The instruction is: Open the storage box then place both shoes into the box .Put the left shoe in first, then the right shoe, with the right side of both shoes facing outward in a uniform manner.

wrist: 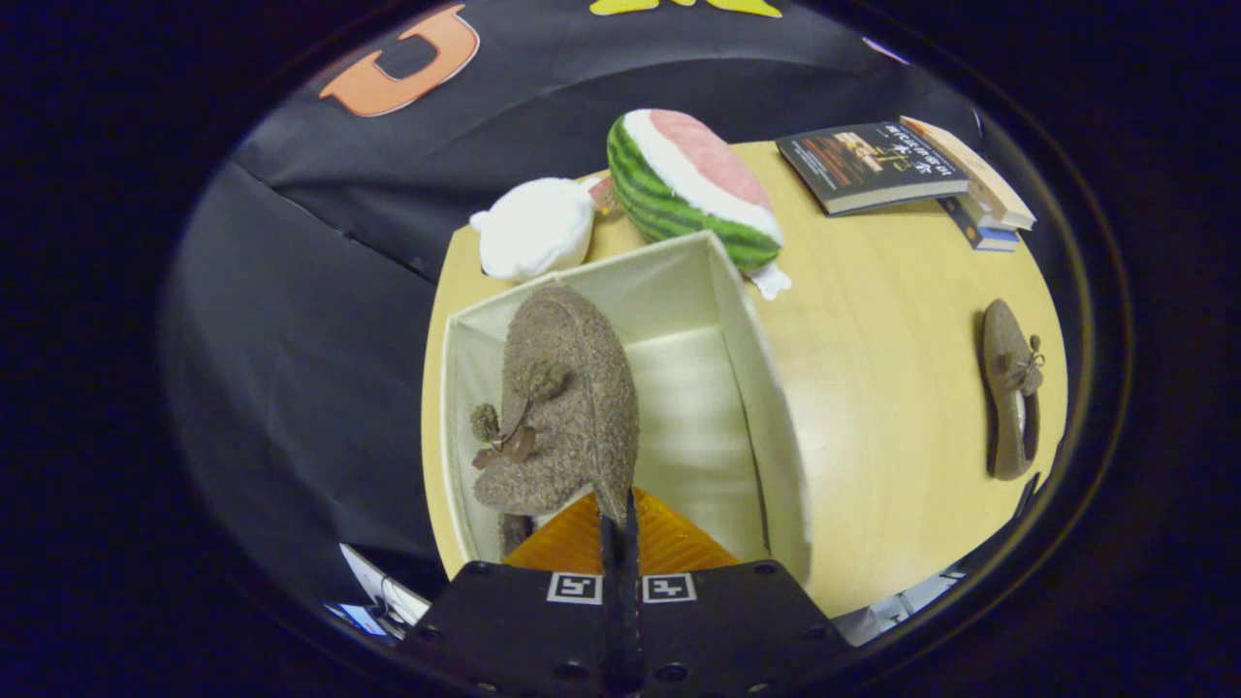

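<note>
Step in hand: I judged this to be the first placing, with the fuzzy brown shoe (pixel 567 407) held over the open storage box (pixel 766 407) and not yet set down.
Gripper: I had the gripper (pixel 620 528) closed on the shoe's edge, the two fingers pinched nearly together on it.
Held shoe: it hung just ahead of the fingers, toe pointing away from me, over the left half of the box; a dark bow and two pompoms sat on its upper.
Box: cream fabric walls, no lid on it, floor bare on the right side.
Second shoe: the other shoe (pixel 1010 397) lay on the wooden worktop (pixel 873 388) well to the right of the box, sole side hidden from me.
Next move: I reckoned I had to lower the shoe to the box floor near the left wall, then release.
Clutter: a watermelon plush (pixel 679 184), a white plush (pixel 535 228) and some books (pixel 873 165) sat beyond the box.
</note>
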Available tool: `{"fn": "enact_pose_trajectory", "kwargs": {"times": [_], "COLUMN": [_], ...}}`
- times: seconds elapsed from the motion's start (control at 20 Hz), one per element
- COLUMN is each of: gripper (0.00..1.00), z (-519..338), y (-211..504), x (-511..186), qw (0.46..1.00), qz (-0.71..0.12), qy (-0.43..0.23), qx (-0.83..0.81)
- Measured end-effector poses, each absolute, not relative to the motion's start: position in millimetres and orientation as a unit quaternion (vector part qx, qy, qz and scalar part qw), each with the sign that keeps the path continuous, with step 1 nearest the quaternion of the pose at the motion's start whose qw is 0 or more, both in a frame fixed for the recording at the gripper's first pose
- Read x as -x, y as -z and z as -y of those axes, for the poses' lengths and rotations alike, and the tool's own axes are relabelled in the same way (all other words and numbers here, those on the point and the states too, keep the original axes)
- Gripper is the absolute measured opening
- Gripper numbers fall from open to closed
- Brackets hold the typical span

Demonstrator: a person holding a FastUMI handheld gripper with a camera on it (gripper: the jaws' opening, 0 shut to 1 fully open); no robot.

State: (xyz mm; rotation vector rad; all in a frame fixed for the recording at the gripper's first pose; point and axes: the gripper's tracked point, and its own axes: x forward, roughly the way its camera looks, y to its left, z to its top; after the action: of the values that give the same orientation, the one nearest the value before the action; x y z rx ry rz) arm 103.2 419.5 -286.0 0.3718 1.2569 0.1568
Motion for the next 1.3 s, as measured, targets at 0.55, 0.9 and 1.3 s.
{"fn": "enact_pose_trajectory", "kwargs": {"times": [0.55,0.9,1.3], "gripper": [0.02,0.52,0.90], "z": [-447.8,-428.9,-383.8], "y": [355.4,322.6,219.7], "x": [-118.4,-108.8,-83.8], "qw": [0.754,0.775,0.818], "qz": [-0.633,-0.610,-0.540], "qy": [-0.052,-0.083,-0.156], "qx": [-0.169,-0.144,-0.126]}}
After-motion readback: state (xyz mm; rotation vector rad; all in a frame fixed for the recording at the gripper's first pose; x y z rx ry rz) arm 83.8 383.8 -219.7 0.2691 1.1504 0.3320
